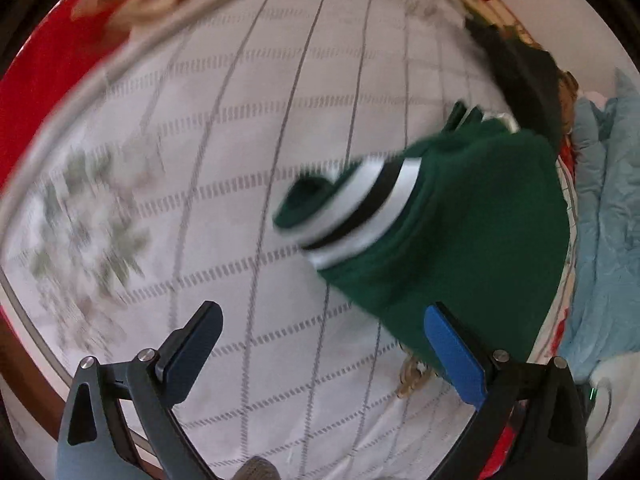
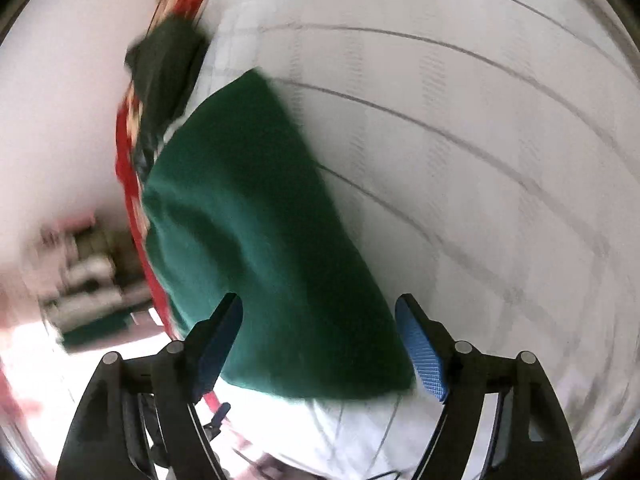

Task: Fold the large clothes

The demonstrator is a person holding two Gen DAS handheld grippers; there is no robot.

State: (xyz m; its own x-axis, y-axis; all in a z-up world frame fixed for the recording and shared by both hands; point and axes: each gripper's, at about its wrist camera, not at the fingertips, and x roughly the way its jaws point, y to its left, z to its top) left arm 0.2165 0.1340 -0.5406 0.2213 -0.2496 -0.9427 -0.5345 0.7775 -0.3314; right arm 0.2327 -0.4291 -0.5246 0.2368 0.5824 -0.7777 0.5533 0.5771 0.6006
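While the green garment (image 2: 256,232) lies bunched on the white bedspread (image 1: 240,160), both the left gripper (image 1: 324,340) and right gripper (image 2: 320,332) are held wide apart, nothing clamped.

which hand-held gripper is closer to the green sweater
Right. The right hand-held gripper is open with the green sweater between its fingers. The left hand-held gripper is open over the white sheet, beside the sweater's edge.
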